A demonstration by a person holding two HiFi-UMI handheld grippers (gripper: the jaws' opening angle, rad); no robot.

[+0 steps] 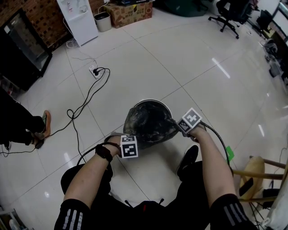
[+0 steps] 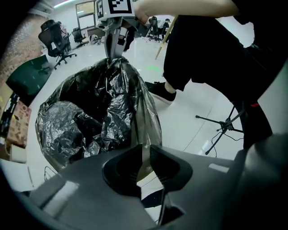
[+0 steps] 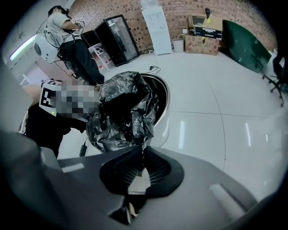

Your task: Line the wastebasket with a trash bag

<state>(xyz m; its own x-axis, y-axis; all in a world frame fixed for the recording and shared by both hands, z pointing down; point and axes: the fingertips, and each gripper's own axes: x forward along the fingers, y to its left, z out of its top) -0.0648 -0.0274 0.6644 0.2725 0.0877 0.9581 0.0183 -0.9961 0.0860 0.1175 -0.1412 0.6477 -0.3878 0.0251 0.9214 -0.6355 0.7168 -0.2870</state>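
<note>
1. As we look steeply down past the left gripper and the right gripper, the glossy white tiled floor spreads out beneath and ahead of both.
2. Far ahead of the left gripper, along a brick wall, we see a dark glass-fronted cabinet, a white appliance and a cardboard box. An office chair stands well off beyond the right gripper.
3. The round metal wastebasket stands on the floor between the two grippers and just ahead of them. Its shiny rim shows on the side farthest from us.
4. The black trash bag hangs crumpled and partly open over the wastebasket's mouth, stretched from one gripper across to the other. We cannot tell how deep it reaches inside.
5. The left gripper points steeply down at the bag's near-left edge. Its jaws stand almost together, pinching a thin, taut fold of the plastic that runs straight out from between them.
6. The right gripper also points steeply down, at the opposite edge. Its jaws are pressed together on a tuck of the bag's rim, with the crinkled bulk of the bag just beyond the tips.
7. A black cable snakes over the floor out past the left gripper's outer side. It leads to a power strip farther ahead.
</note>
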